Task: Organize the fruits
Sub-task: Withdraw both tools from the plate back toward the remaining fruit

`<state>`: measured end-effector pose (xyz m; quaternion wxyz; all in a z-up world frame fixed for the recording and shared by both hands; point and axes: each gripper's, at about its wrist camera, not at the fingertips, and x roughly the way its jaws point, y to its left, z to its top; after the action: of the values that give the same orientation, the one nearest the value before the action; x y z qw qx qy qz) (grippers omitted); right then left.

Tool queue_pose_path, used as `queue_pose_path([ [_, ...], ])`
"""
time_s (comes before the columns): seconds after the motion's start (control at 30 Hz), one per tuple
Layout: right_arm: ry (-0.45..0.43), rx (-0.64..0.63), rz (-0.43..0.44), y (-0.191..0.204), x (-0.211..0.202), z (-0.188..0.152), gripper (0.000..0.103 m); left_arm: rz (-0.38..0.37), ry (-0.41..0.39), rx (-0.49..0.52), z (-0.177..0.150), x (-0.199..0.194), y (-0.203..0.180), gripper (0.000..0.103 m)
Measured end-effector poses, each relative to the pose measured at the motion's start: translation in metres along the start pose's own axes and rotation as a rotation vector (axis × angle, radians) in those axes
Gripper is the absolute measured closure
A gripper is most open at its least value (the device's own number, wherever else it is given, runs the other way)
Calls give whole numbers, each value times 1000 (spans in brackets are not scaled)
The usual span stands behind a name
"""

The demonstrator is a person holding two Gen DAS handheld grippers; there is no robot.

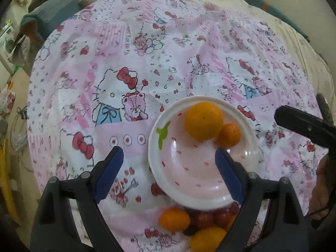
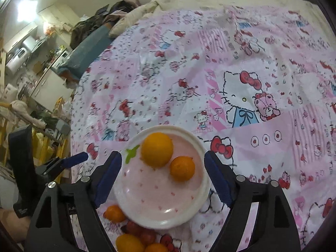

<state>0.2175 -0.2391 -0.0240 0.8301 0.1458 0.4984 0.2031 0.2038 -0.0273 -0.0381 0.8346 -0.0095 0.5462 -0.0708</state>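
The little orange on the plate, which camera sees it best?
The right wrist view. There the little orange sits whole on the plate, nothing covering it. In the left wrist view, the left gripper's finger hides its bottom edge.

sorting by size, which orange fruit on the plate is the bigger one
The yellow-orange one beside the green leaf mark; the deeper-orange fruit touching it is clearly smaller.

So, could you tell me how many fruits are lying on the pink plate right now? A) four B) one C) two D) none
C: the pink plate holds a large orange and a smaller orange; the other fruits lie on the tablecloth beside it.
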Motion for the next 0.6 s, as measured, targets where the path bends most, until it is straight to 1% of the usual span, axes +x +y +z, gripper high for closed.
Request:
queue_pose_path([
  [0.27, -19, -9, 18, 18, -32, -31, 19, -11, -12, -64, -31, -31, 5, 16],
  [0.43, -30, -27, 2, 22, -48, -54, 19, 14, -29, -56, -50, -47, 4, 16],
  [0.57, -19, -3, -1, 19, -54, -74, 19, 22, -33, -60, -64, -57, 3, 16],
  [0.6, -15, 5, 3, 18, -55, -78, 19, 11, -32, -57, -68, -60, 2, 16],
])
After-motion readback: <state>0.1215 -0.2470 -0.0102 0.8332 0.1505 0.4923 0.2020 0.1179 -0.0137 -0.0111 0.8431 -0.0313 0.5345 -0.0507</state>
